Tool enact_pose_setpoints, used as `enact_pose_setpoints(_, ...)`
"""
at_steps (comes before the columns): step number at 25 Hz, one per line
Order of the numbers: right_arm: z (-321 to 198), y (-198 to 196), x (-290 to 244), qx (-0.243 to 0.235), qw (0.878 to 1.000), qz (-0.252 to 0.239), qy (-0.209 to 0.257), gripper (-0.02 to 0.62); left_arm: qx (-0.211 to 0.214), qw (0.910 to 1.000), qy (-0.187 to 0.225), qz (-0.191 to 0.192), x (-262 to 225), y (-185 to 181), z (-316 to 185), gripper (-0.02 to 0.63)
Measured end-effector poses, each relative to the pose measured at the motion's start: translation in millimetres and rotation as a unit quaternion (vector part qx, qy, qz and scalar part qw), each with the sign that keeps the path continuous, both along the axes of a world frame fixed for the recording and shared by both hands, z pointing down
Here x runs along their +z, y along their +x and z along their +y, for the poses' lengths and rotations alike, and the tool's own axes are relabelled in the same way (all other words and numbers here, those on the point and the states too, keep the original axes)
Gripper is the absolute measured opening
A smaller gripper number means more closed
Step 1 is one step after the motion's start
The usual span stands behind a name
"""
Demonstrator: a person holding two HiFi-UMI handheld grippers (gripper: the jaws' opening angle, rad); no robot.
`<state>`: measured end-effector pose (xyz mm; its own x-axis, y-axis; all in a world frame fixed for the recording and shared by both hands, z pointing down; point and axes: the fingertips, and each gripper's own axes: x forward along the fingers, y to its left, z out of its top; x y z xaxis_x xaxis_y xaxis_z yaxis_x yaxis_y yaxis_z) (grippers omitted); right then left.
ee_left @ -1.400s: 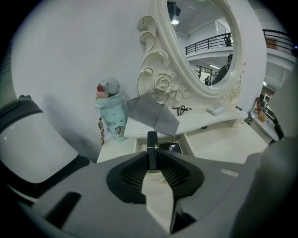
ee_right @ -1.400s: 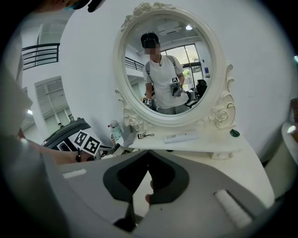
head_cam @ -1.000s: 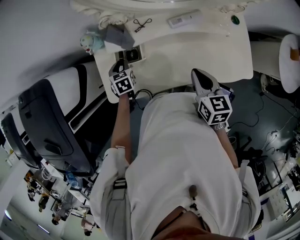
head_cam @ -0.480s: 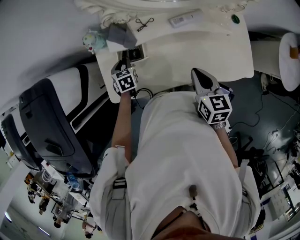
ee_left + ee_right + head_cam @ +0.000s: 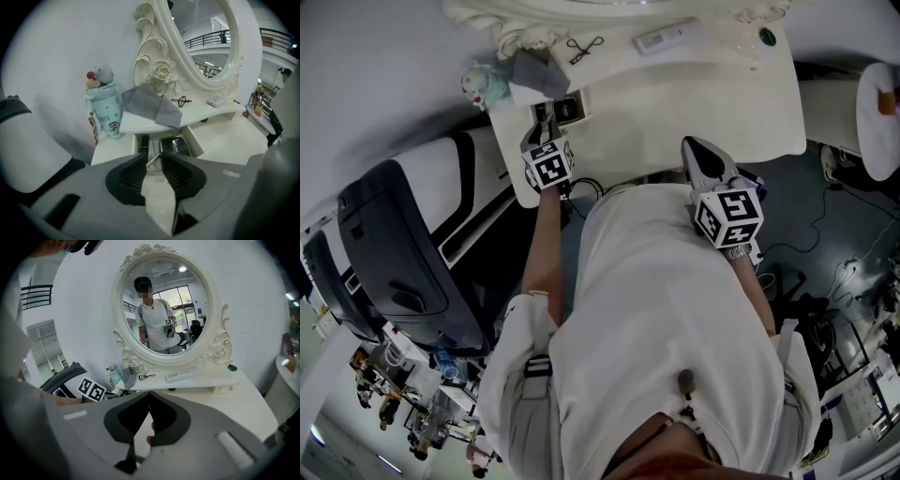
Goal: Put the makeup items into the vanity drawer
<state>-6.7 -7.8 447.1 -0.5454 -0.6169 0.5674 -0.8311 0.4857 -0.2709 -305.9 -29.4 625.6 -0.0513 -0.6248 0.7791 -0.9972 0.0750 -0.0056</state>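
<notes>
Partly done: the left hand-held gripper (image 5: 153, 157), jaws slightly spread and empty, hovers over the open drawer (image 5: 197, 146) at the table's (image 5: 694, 112) eleven o'clock, with the compact (image 5: 176, 145) and black tube (image 5: 143, 143) inside (the right gripper view misses them). The eyelash curler (image 5: 181, 100) and white case (image 5: 183, 375) remain on the shelf (image 5: 140, 124). The right hand-held gripper (image 5: 149, 394) is pressed together.

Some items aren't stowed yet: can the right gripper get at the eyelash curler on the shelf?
Probably yes: the eyelash curler lies uncovered on the shelf, with nothing in front of it; the right gripper would need its shut jaws opened.
</notes>
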Motion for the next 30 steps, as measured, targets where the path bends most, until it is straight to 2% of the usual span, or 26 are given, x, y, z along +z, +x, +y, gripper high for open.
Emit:
enact_pose_setpoints(6,-5.3,10.8,-2.3,0.000,1.000,-0.012,0.011,0.003,-0.017,0.9993,0.024,-0.024,-13.1,2.1,1.3,0.046)
enact_pose_setpoints(9,-7.0,13.0,-4.1,-0.019,1.000,-0.015,0.015,0.003,-0.026,0.9982,0.042,-0.035,-28.0,8.7,2.0,0.008)
enact_pose_setpoints(14,-14.7,28.8,-10.5,-0.025,0.999,-0.033,0.020,0.005,-0.024,0.9973,0.063,-0.028,-51.4,37.2,5.8,0.007)
enact_pose_setpoints(19,-12.3,35.9,-16.5,-0.066,0.997,-0.043,0.027,0.005,-0.009,0.9942,0.107,0.007,-83.8,86.7,16.4,0.006)
enact_pose_setpoints(22,-13.7,47.7,-21.6,-0.075,0.995,-0.054,0.036,0.005,0.003,0.9898,0.137,0.038,-104.4,124.8,21.3,0.006)
enact_pose_setpoints(27,-12.1,74.6,-31.1,-0.079,0.993,-0.069,0.049,0.005,0.043,0.9803,0.178,0.074,-142.9,199.5,26.0,0.006)
enact_pose_setpoints(30,-6.0,90.6,-37.7,-0.087,0.992,-0.076,0.060,0.005,0.065,0.9708,0.208,0.099,-168.8,243.7,30.6,0.006)
